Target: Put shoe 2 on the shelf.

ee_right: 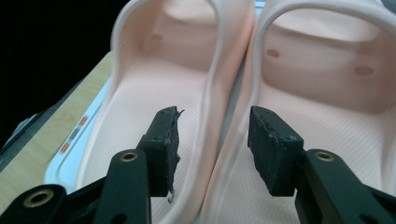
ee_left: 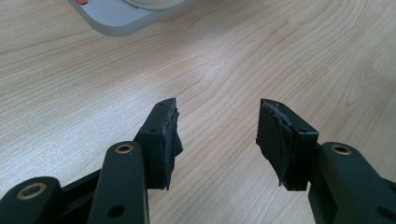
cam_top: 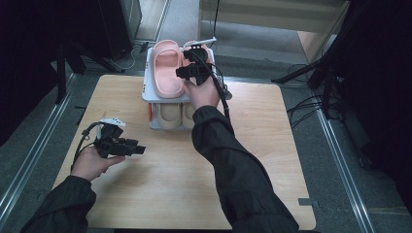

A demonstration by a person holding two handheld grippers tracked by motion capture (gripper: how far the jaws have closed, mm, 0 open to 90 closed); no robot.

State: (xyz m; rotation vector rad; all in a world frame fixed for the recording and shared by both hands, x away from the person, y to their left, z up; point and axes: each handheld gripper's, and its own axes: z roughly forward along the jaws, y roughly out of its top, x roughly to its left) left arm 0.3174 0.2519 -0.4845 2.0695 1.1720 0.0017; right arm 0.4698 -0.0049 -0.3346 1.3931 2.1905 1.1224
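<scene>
I have the right gripper [cam_top: 195, 62] up at the far side of the table [cam_top: 252, 160], over the pair of pink slippers [cam_top: 167, 68] lying side by side on the top shelf of the small grey rack [cam_top: 154, 99]. In the right gripper view its jaws are apart and straddle the two inner walls where the left slipper [ee_right: 154, 93] and right slipper [ee_right: 327, 112] meet; neither pad presses on anything yet. Whether I am about to pinch both walls or have just let them go, I cannot tell. Judging by how neatly both slippers sit on the shelf, I would call the placing mostly done, or else the pick-up not begun. A beige pair [cam_top: 171, 114] sits on the lower shelf.

The left gripper [cam_top: 138, 148] idles low over the near-left part of the table, jaws wide apart and holding nothing; its own view shows bare wood under it and the rack's corner [ee_left: 116, 21] farther off.

Room to move: the whole near half of the table is free, so the left arm can swing anywhere there. The right gripper is tighter. The slippers reach close to the rack's far edge, which sits at the table's far edge, with cables and floor beyond, so I would draw back toward me rather than push forward. The right forearm crosses the middle of the table, well apart from the left hand.
</scene>
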